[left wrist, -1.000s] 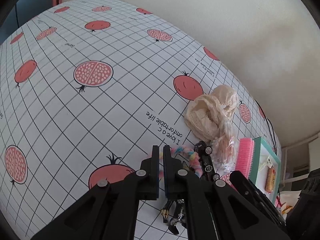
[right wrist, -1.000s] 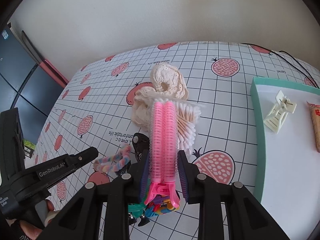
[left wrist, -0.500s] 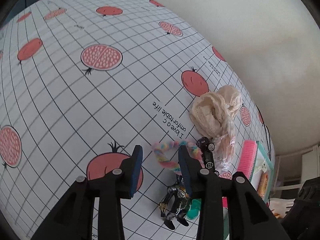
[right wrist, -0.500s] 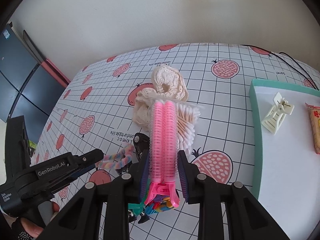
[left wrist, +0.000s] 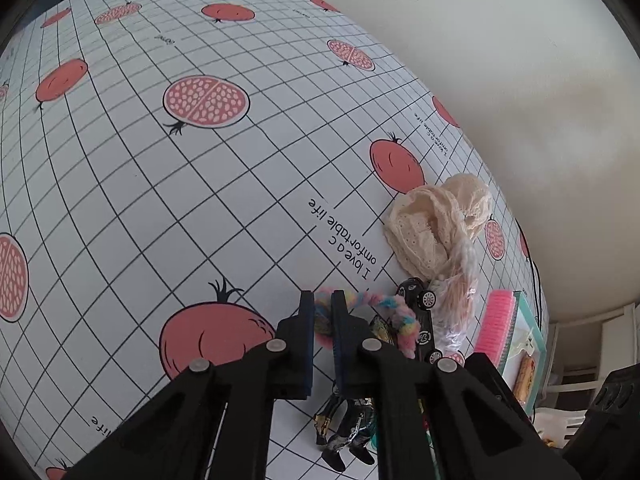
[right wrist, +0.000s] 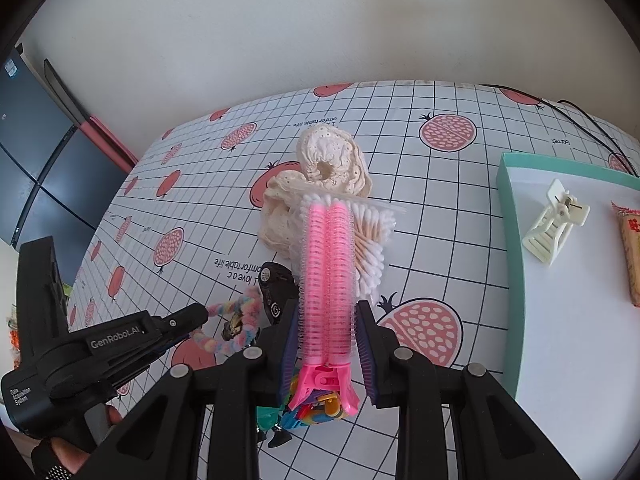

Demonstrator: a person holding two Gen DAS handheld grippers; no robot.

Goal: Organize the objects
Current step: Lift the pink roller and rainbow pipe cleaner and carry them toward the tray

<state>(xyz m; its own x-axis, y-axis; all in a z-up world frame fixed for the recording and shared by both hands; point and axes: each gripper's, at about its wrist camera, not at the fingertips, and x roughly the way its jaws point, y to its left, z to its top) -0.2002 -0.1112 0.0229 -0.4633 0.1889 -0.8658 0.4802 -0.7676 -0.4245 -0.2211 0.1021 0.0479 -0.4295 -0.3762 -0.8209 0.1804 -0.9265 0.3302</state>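
My left tool (left wrist: 322,312) is closed on the pastel braided loop (left wrist: 402,318) lying on the table (left wrist: 168,200); my right tool (right wrist: 327,332) grips the pink hair roller clip (right wrist: 327,276) lengthwise, raised above the table.

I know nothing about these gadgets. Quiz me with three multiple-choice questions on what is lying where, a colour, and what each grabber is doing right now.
1. Where is the cream clip?
A. in the teal-rimmed tray
B. on the toy car
C. in the left gripper

2. What colour is the hair roller clip?
A. green
B. pink
C. black

3. What is the left gripper doing?
A. hanging wide open
B. gripping a cloth
C. closed on the rainbow braided loop

Answers:
1 A: the clip lies on the tray's white floor.
2 B: it is bright pink between the right gripper fingers.
3 C: its fingers pinch the loop's end.
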